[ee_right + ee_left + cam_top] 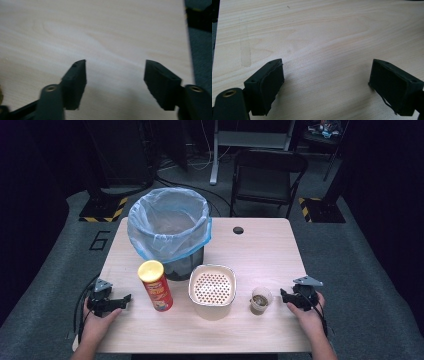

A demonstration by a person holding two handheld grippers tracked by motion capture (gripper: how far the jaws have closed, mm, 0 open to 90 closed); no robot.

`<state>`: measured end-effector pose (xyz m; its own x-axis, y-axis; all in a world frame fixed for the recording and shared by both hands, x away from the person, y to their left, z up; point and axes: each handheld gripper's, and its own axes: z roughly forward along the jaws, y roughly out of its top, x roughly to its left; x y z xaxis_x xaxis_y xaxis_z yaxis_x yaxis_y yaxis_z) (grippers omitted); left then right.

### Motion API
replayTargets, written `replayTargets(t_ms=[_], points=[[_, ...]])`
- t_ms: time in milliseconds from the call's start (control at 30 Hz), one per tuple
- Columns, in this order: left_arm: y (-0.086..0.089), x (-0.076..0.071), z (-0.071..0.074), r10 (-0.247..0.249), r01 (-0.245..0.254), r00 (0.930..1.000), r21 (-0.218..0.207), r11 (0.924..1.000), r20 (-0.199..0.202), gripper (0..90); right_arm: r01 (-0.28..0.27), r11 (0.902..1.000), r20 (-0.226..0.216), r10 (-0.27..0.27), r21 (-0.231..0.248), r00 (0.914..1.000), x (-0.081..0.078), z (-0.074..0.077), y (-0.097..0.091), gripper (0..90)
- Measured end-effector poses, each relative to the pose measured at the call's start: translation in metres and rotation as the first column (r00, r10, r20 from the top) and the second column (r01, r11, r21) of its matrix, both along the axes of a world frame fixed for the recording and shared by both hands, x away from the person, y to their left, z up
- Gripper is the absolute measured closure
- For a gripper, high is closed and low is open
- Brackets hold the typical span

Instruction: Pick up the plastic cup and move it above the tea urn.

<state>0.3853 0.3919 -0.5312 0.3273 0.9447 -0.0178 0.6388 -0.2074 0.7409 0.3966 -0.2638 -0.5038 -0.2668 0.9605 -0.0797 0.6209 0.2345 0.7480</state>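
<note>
My right gripper (286, 296) rests low on the tabletop (260, 245) at its right edge, its fingers (75, 82) partly apart with nothing but bare wood between them, and they point toward the small cup (260, 299) that stands just beside them, not touching. The cup sits upright with something brownish inside; I cannot tell what it is. My left gripper (125, 299) lies near the left edge, its fingers (267, 85) spread wide over bare wood, holding nothing, aimed at the red chip can (156, 286) with the yellow lid, which stands upright a short way off. Between the can and the cup sits a white bowl (212, 285) with a perforated insert. Behind the can and the bowl stands a dark bin (169, 231) lined with a bluish bag.
</note>
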Motion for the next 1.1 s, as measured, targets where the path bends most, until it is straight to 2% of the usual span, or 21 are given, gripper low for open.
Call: replayTargets(t_ms=[67,133,167,200,233,267,333,400,533,567,633,700,733,800,900,1000,1100], points=[[0.000,0.000,0.000,-0.002,0.002,1.0000,0.003,1.0000,0.000,12.0,0.000,0.9993,0.029,-0.001,0.037,0.9996,-0.005,0.015,-0.001,46.3],[0.000,0.000,0.000,-0.004,0.004,1.0000,0.005,1.0000,0.000,12.1,-0.012,0.9984,0.033,0.010,0.056,0.9994,-0.009,0.023,-0.001,49.1],[0.000,0.000,0.000,-0.001,0.001,1.0000,0.002,1.0000,0.000,12.0,-0.024,0.9974,0.017,0.023,0.068,0.9996,-0.012,0.030,0.001,50.1],[0.000,0.000,0.000,-0.001,0.001,1.0000,0.002,1.0000,0.000,12.1,-0.024,0.9974,0.017,0.023,0.068,0.9996,-0.012,0.030,0.001,50.1],[0.000,0.000,0.000,0.000,0.000,1.0000,0.002,1.0000,0.000,12.1,-0.037,0.9956,-0.003,0.037,0.086,0.9993,-0.012,0.034,0.002,50.2],[0.000,0.000,0.000,0.001,-0.001,1.0000,0.001,1.0000,0.000,12.0,-0.060,0.9931,0.000,0.061,0.101,0.9982,-0.014,0.039,0.006,51.7],[0.000,0.000,0.000,0.000,0.000,1.0000,0.002,1.0000,0.001,12.1,-0.104,0.9910,0.036,0.101,0.084,0.9942,-0.018,0.052,0.017,50.9],[0.000,0.000,0.000,0.001,-0.001,1.0000,0.001,1.0000,0.000,12.0,-0.116,0.9888,0.044,0.113,0.093,0.9927,-0.019,0.057,0.022,51.3],[0.000,0.000,0.000,0.002,-0.002,1.0000,0.003,1.0000,0.002,12.0,-0.199,0.9736,0.054,0.194,0.112,0.9796,-0.017,0.074,0.041,54.5],[0.000,0.000,0.000,0.003,-0.003,1.0000,0.002,1.0000,0.002,12.0,-0.210,0.9701,0.051,0.206,0.121,0.9773,-0.016,0.075,0.045,55.4],[0.000,0.000,0.000,0.003,-0.003,1.0000,0.002,1.0000,0.003,12.0,-0.253,0.9569,0.046,0.248,0.143,0.9676,-0.011,0.079,0.054,56.6],[0.000,0.000,0.000,0.003,-0.003,1.0000,0.003,1.0000,0.003,12.0,-0.274,0.9515,0.039,0.272,0.139,0.9616,-0.008,0.080,0.062,57.4],[0.000,0.000,0.000,0.004,-0.004,1.0000,0.001,1.0000,0.003,12.0,-0.293,0.9459,0.036,0.291,0.138,0.9560,-0.006,0.082,0.071,58.0],[0.000,0.000,0.000,0.003,-0.003,1.0000,0.002,1.0000,0.002,12.0,-0.302,0.9435,0.038,0.300,0.135,0.9531,-0.005,0.084,0.075,57.9],[0.000,0.000,0.001,-0.002,0.002,1.0000,0.004,1.0000,-0.009,12.0,-0.329,0.9324,0.040,0.327,0.149,0.9441,-0.003,0.090,0.086,57.3],[0.000,0.000,0.001,-0.002,0.002,1.0000,0.004,1.0000,-0.008,12.0,-0.359,0.9162,0.039,0.358,0.179,0.9330,0.001,0.094,0.096,57.6],[0.000,0.000,0.001,-0.003,0.003,1.0000,0.004,1.0000,-0.008,12.0,-0.383,0.9061,0.035,0.383,0.179,0.9229,0.002,0.097,0.106,57.5]])
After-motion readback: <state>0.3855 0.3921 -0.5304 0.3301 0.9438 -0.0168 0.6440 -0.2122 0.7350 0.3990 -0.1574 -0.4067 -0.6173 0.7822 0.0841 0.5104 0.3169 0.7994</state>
